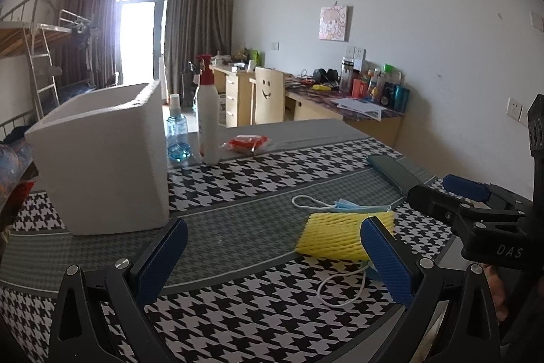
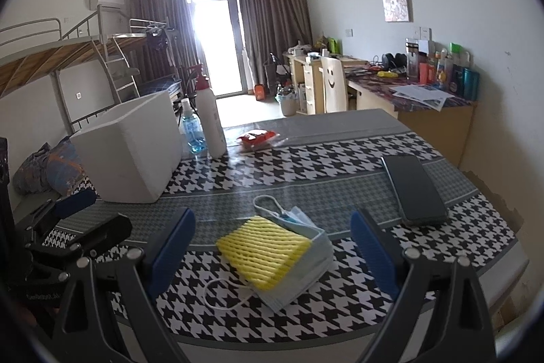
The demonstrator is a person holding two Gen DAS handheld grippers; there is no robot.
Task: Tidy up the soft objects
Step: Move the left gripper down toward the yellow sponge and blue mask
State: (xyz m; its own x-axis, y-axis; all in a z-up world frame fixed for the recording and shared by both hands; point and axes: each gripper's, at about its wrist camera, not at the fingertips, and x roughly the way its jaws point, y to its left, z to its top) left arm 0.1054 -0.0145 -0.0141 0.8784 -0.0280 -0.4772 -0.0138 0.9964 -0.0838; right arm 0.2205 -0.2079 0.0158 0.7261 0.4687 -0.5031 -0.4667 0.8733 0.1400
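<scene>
The yellow foam mesh sleeve (image 2: 268, 252) lies flat on top of a pale blue pleated face mask (image 2: 302, 264) with white ear loops, and both rest on the table covered with a black-and-white houndstooth cloth (image 2: 340, 165). In the right wrist view the right gripper (image 2: 270, 247) is held above the table with its two blue-padded fingers (image 2: 170, 252) spread wide; the sleeve and mask lie between and just ahead of the fingertips, touching neither pad. In the left wrist view the left gripper (image 1: 272, 252) is likewise spread wide and holds nothing; the sleeve (image 1: 343, 235) sits at the right-hand fingertip, partly hidden behind that pad (image 1: 386, 261), while the left-hand pad is well apart from it. The right gripper's black body shows at the right edge of the left wrist view, just beside the mask (image 1: 350, 206). A white foam box (image 1: 102, 155), open at the top, stands upright on the cloth to the left of the sleeve and beyond the left gripper's left fingertip, well apart from the soft items. Behind the box stand a white pump bottle with a red top (image 1: 207, 111) and a small clear blue spray bottle (image 1: 176, 131), with a red plastic-wrapped packet (image 1: 248, 143) near them. A dark flat smartphone (image 2: 413, 189) lies on the cloth to the right of the mask, apart from it.
</scene>
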